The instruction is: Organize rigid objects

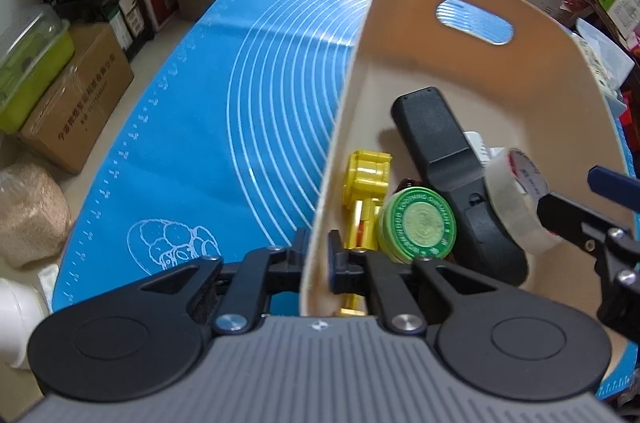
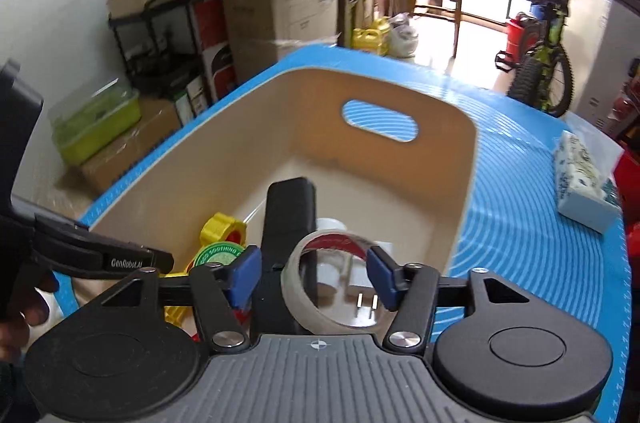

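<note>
A beige bin with handle slots stands on the blue mat. Inside it lie a black remote, a green round tin, a yellow toy, a white plug adapter and a clear tape roll. My left gripper is shut on the bin's near left wall. My right gripper is open above the bin; the tape roll sits between its blue pads, one pad close to the roll.
A tissue pack lies on the mat right of the bin. Cardboard boxes, a green crate and a black shelf stand on the floor to the left. A bicycle stands beyond the table.
</note>
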`<state>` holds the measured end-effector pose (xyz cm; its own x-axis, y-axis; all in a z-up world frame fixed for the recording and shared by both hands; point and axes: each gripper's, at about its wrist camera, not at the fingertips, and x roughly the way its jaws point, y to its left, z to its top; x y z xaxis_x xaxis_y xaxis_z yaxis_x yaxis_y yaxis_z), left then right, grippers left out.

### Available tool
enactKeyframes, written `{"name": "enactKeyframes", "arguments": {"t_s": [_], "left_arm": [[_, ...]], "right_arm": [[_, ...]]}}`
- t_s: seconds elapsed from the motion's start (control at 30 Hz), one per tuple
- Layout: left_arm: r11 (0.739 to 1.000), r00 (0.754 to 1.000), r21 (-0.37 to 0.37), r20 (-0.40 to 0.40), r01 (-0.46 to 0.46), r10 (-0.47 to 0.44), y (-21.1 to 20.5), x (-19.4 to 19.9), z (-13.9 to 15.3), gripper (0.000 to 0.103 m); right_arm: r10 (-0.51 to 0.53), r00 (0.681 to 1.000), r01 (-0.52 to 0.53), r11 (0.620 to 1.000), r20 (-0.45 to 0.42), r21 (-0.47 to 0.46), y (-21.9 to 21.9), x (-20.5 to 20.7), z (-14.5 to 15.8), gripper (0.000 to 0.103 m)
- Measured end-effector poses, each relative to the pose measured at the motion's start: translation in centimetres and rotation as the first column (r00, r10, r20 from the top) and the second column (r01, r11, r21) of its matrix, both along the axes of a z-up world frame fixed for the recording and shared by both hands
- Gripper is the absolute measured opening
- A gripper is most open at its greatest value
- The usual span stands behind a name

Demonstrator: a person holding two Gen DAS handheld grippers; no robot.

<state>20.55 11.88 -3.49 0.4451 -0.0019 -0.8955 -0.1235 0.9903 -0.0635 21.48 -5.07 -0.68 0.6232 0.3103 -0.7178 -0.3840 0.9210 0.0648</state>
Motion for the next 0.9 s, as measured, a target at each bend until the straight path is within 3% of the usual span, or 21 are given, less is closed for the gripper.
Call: {"name": "enactKeyframes", "arguments": {"t_s": [0.13, 0.2, 0.53, 0.9], "left_arm": [[0.999, 0.997, -0.02, 0.067, 0.027, -0.025, -0.6, -1.3, 2.2, 0.068], [0.999, 0.994, 0.0, 0.105, 0.035, -0.035, -1.2, -2.2, 3.1, 0.08], [0.997, 0.982, 0.057, 0.176, 0.054, -0.063, -3.4, -5.6, 6.9, 0.084], [0.991, 0.967, 0.106, 0.235, 0.076, -0.099, -5.6, -9.3, 10.0, 0.084]], "right_arm": [[-0.046, 0.999, 0.046, 0.999, 0.017, 0.026, -1.3, -1.0, 1.0, 0.081], [-0.071, 0.997, 0.07, 0.997, 0.029, 0.038, -1.8, -1.6, 1.5, 0.086], [-0.137, 0.987, 0.134, 0.99, 0.087, 0.044, -3.6, -5.3, 4.4, 0.096], [-0.197, 0.974, 0.191, 0.98, 0.115, 0.061, -5.8, -10.5, 6.6, 0.097]]}}
